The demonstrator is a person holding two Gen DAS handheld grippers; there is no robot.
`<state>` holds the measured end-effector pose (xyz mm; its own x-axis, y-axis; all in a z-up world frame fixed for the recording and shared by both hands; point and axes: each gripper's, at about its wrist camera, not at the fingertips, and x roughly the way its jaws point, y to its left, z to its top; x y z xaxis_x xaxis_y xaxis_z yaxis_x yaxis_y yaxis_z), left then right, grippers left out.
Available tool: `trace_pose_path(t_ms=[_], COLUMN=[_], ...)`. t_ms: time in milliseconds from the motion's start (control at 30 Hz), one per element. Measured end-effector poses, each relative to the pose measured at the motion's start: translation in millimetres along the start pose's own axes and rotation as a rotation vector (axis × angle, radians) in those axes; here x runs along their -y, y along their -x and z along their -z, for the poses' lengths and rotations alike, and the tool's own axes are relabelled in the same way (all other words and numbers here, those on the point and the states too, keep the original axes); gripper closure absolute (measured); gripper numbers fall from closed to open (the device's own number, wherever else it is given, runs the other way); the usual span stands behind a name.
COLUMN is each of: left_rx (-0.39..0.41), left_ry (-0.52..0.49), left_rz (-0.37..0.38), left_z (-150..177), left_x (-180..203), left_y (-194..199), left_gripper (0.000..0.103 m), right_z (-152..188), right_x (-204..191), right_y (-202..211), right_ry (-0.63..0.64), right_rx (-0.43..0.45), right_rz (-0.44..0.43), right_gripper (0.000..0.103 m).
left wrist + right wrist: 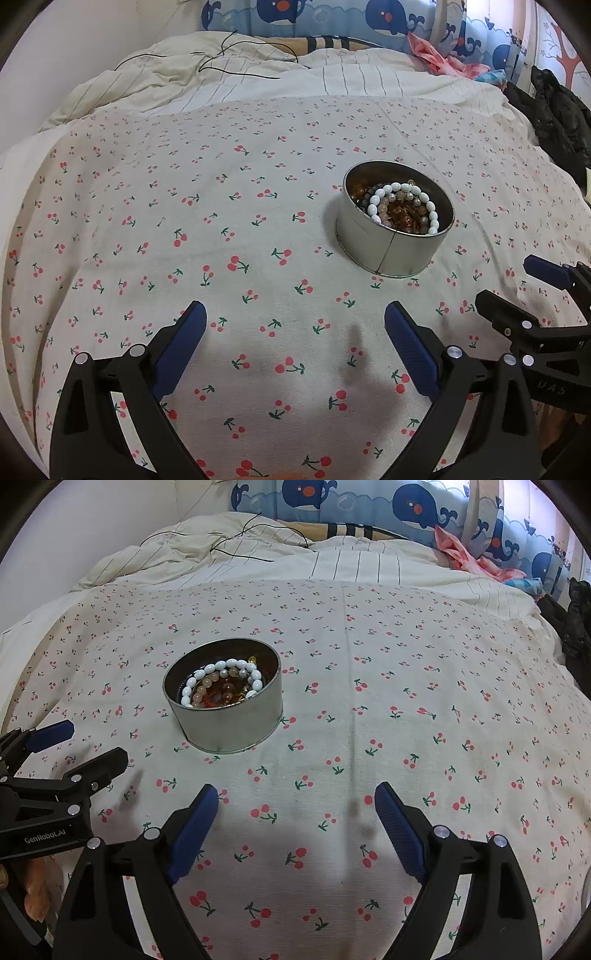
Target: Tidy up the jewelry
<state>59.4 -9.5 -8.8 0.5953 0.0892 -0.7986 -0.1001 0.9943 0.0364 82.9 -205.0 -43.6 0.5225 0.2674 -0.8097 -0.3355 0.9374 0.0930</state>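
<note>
A round metal tin (369, 240) (229, 723) stands upright on the cherry-print cloth (221, 229) (406, 701). Inside it lie a white bead bracelet (424, 199) (229, 663), pale pink beads and amber beads (402, 218) (221, 690), heaped together. My left gripper (295, 310) (96, 740) hovers over the cloth, near and left of the tin, open and empty. My right gripper (295, 788) (504, 278) hangs near and right of the tin, jaws also wide apart with nothing between them. Neither gripper touches the tin.
A rumpled striped duvet (258, 81) with a thin black cable (236, 55) lies beyond the cloth. Whale-print pillows (369, 502) and a pink cloth (461, 554) sit at the back. Dark clothing (554, 110) is piled at the right edge. A hand (37, 886) shows behind the left gripper.
</note>
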Motion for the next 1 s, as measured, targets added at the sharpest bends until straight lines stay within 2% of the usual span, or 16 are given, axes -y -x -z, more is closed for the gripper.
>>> trace_pose_path(t_ms=[1000], left_rx=[0.002], left_ry=[-0.02], left_rz=[-0.006], left_z=[-0.3], left_x=[5.4], left_y=[1.5], left_gripper=[0.01], right_z=[0.3], right_x=[-1.5], right_y=[1.1], right_ry=[0.003], right_rx=[-0.003], right_rz=[0.004], right_gripper=[0.017])
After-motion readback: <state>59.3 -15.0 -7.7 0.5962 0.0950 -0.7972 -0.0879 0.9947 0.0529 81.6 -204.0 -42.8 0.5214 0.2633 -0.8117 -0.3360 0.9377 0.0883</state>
